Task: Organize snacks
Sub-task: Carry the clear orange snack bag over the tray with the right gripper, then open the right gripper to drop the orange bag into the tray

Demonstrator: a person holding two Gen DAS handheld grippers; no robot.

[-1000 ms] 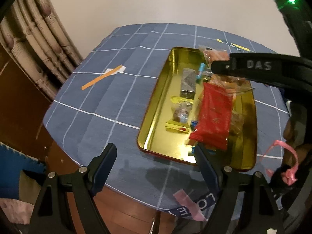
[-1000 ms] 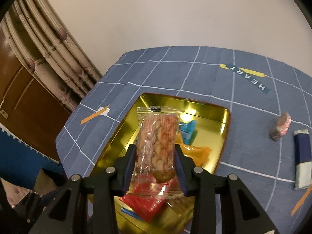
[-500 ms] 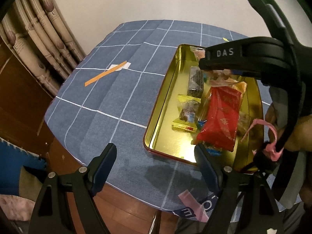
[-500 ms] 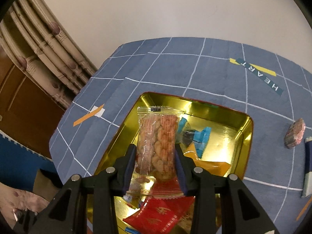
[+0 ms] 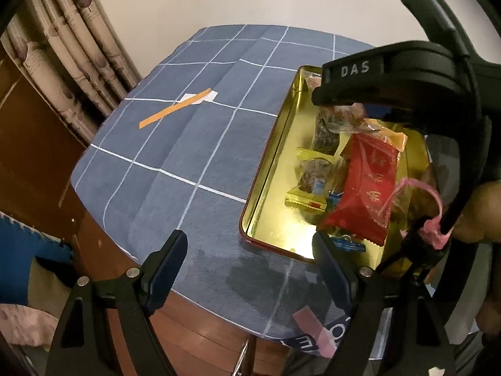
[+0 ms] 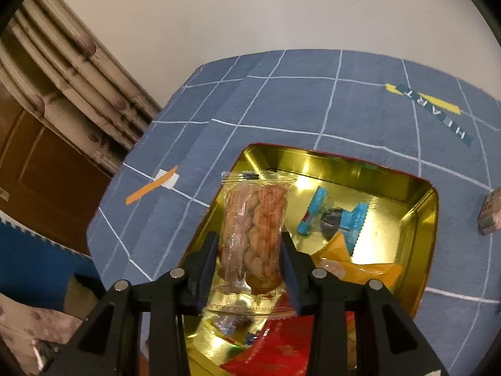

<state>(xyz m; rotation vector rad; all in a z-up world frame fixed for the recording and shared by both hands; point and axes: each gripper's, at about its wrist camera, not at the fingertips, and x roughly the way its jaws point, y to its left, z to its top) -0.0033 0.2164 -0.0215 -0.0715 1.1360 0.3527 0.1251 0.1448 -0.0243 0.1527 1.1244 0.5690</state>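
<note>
Snack packet of clear plastic with twisted biscuits (image 6: 252, 235) has come down over the gold metal tray's (image 6: 422, 206) left edge, clenched in your right gripper (image 6: 250, 269); release it there. Your left gripper (image 5: 250, 269) hangs open, empty, beside the tray's near corner.

A plain pale wall (image 6: 250, 15) stood behind the table (image 5: 175, 163), which wore a blue cloth with a white grid. Beige pleated curtains (image 5: 72, 50) hung at left, beside brown wood panelling (image 6: 40, 169). The light was dim and warm.
</note>
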